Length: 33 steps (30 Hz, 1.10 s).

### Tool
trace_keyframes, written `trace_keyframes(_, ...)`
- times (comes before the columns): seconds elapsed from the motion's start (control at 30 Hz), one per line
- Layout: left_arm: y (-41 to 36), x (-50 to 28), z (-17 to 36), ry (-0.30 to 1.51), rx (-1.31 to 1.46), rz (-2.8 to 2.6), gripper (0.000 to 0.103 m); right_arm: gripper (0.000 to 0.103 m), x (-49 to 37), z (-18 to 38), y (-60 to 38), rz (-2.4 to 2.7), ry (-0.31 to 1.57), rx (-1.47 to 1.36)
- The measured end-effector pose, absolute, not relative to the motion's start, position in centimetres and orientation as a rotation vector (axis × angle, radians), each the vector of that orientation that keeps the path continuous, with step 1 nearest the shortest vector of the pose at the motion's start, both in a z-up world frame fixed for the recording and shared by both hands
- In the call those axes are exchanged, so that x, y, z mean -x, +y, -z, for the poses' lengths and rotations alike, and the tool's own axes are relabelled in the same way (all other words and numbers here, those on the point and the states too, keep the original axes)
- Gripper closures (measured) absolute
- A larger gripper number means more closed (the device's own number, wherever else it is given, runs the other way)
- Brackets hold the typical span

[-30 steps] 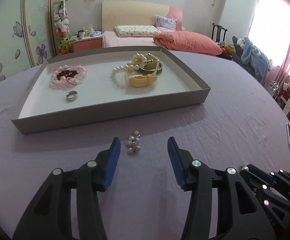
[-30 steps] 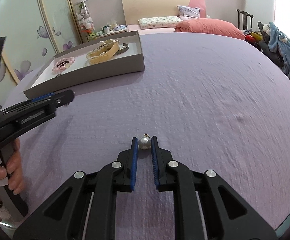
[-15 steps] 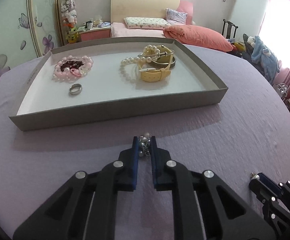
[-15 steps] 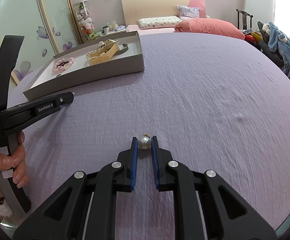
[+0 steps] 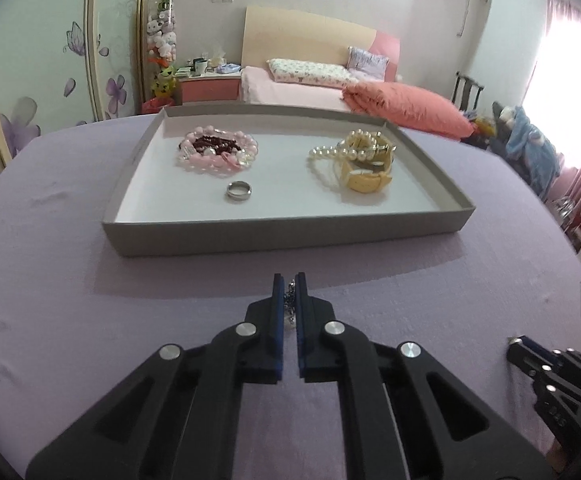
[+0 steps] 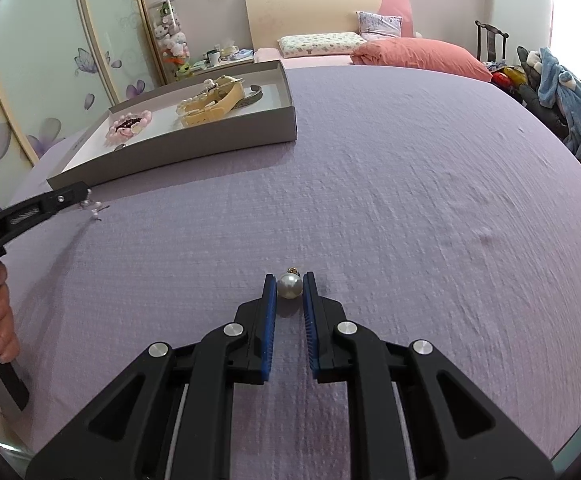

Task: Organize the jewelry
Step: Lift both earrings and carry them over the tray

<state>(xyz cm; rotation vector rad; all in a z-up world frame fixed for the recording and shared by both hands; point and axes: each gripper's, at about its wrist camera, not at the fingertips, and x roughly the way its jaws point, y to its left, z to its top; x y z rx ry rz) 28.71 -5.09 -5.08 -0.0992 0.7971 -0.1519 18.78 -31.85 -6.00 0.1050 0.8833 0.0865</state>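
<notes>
Left gripper [image 5: 289, 284] jaws pinching small pearl-cluster earring [image 5: 290, 300] short of grey cardboard tray [image 5: 290, 234]; right gripper [image 6: 289, 285] clamps round white pearl pendant [image 6: 289, 286]. Thin grip, earring may slip.

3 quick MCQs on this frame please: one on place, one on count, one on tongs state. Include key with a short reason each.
1. Where does the silver ring lie?
A. inside the grey tray
B. on the purple cloth
C. on the bed

2. How many pieces are held in tongs in all?
A. none
B. one
C. two

3. How do the right tongs stand?
A. wide open, nothing in them
B. shut on the single pearl
C. out of view

Key: 1 A, the ring sits on the tray floor near the pink bracelet. 2 C, the left tongs pinch a small pearl cluster and the right hold the pearl. 3 B, both pads press the pearl.
</notes>
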Motion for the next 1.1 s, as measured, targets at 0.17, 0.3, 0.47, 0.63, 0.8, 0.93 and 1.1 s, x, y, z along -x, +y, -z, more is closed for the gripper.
trace_keyframes(0.17,-3.4,-27.2,3.8,0.747,0.134,0.180,0.097,0.089,-18.8,6.1,-31.5,-0.089,0.882,-0.102)
trace_keyframes(0.3,-2.7,-26.2,3.2,0.730,0.145,0.191,0.097,0.089,-18.8,6.1,-31.2,-0.094,0.882,-0.100)
trace_keyframes(0.47,-1.8,-25.3,2.1,0.708,0.177,0.200,0.097,0.089,-18.8,6.0,-31.2,-0.099,0.883,-0.102)
trace_keyframes(0.63,-0.8,-23.3,0.5,0.652,0.204,0.197,0.097,0.089,-18.5,5.8,-31.1,-0.111,0.877,-0.114)
trace_keyframes(0.8,-0.2,-20.5,-0.2,0.600,0.212,0.177,0.097,0.089,-17.6,5.2,-30.4,-0.140,0.839,-0.117)
trace_keyframes(0.93,-0.4,-18.7,0.1,0.583,0.204,0.162,0.097,0.089,-17.0,4.4,-29.8,-0.163,0.802,-0.115)
trace_keyframes(1.1,-0.5,-17.3,0.4,0.574,0.197,0.151,0.097,0.089,-16.4,3.6,-29.1,-0.183,0.755,-0.106)
